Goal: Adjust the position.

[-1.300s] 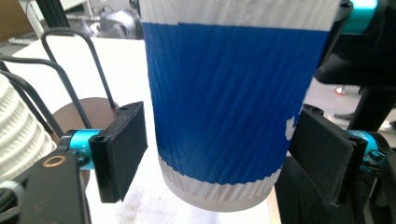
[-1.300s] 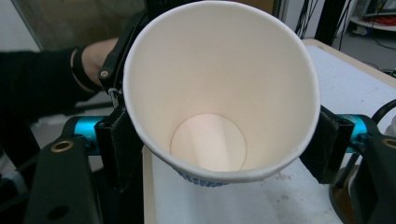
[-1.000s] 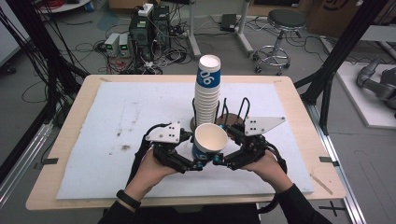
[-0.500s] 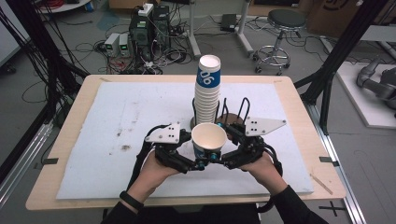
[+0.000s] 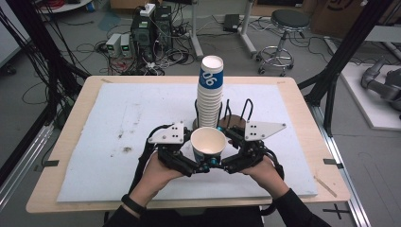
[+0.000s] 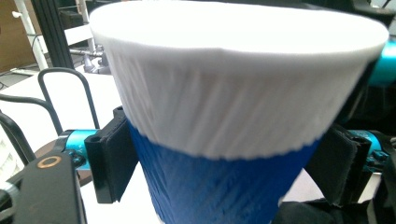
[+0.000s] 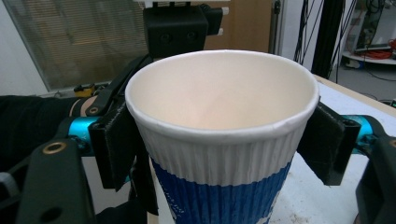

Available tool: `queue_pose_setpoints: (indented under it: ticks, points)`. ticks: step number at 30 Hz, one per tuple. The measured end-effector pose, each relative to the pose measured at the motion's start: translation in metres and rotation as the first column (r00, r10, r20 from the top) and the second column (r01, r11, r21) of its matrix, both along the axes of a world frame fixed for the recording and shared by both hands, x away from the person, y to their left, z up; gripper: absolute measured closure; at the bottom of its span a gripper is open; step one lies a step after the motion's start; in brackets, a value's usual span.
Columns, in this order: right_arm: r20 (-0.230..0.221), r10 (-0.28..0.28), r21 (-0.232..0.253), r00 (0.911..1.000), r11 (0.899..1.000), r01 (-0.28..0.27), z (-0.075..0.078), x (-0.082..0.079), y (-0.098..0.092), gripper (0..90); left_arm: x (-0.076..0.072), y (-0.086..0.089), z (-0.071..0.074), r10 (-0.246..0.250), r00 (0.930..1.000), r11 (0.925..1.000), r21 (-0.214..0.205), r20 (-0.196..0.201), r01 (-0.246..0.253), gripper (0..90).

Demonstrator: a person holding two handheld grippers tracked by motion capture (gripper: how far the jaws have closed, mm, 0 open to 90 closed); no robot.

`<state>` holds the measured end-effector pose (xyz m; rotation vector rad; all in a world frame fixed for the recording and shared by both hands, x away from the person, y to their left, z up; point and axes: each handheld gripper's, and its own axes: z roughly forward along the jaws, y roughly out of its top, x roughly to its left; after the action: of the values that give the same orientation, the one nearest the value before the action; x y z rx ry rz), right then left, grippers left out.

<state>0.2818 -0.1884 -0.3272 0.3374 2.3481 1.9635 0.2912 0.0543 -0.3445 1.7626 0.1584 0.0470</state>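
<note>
White-padded table, near its front edge: upright paper cup sits between both grippers. Right gripper clamps it by the ribbed wall, jaws having just closed in. Left gripper brackets the blue band, jaws just opening; contact unclear. Cup stack stands just behind.

You're handling a ribbed, matt paper cup (smooth inside); your claw pads look like matt black rubber, over a rough white foam-like surface.
</note>
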Motion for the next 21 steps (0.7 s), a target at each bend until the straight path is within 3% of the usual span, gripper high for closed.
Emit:
queue_pose_setpoints:
  ticks: [2, 10, 18, 21]
  points:
    - [-0.005, 0.004, -0.004, 1.0000, 1.000, -0.004, -0.001, -0.001, 0.001, 22.6, 0.000, 0.001, 0.000, -0.005, 1.0000, 1.0000, 0.001, -0.001, 0.005, 24.0]
    - [-0.004, 0.021, -0.013, 0.9998, 1.000, -0.021, 0.000, 0.001, 0.000, 18.6, 0.002, 0.003, -0.001, -0.020, 0.9997, 0.9997, -0.014, -0.010, 0.020, 24.4]
    - [0.004, 0.028, -0.019, 0.9996, 0.999, -0.028, 0.005, 0.004, -0.013, 16.7, 0.005, 0.012, 0.001, 0.008, 1.0000, 0.9999, -0.011, -0.005, -0.008, 24.4]
    - [0.011, 0.023, -0.019, 0.9997, 1.000, -0.023, 0.005, 0.006, -0.021, 16.7, 0.005, 0.017, 0.004, 0.026, 0.9996, 0.9988, -0.041, -0.008, -0.027, 24.5]
